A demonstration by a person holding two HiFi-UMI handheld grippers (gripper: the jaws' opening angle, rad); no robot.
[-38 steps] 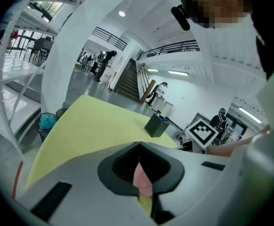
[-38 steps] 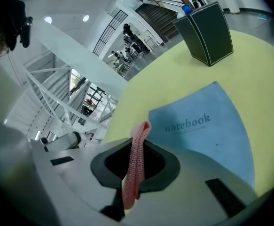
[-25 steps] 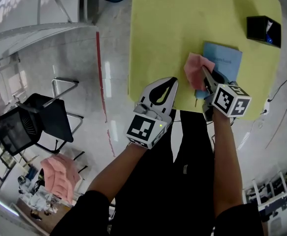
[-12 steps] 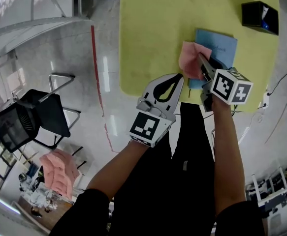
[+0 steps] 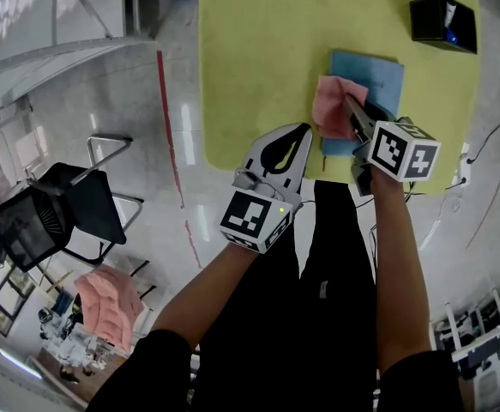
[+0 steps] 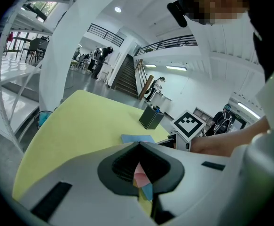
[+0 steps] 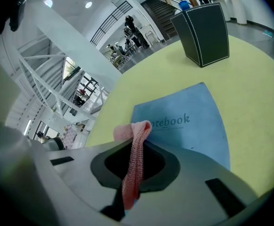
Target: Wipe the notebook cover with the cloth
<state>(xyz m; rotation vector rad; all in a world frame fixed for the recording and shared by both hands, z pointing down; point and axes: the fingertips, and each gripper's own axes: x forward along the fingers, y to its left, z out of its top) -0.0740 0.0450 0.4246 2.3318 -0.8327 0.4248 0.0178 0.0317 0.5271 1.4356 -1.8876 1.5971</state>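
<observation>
Both closed: R gripper (image 5: 352,109) on pink knit cloth (image 5: 330,115) over flat blue notebook (image 5: 379,75), L gripper (image 5: 304,130) empty.

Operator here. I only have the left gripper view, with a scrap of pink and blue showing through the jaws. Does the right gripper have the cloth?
Observer: Yes. Its own view shows the right gripper shut on the pink cloth, with a fold sticking up past the jaws.
Operator: Where does it sit on the notebook?
Observer: In the head view the bunched cloth overlaps the left edge of the blue notebook and lies partly over the yellow table.
Operator: And my left gripper?
Observer: The left gripper is shut and empty. Its tip is over the table just left of the cloth, off the notebook.
</observation>
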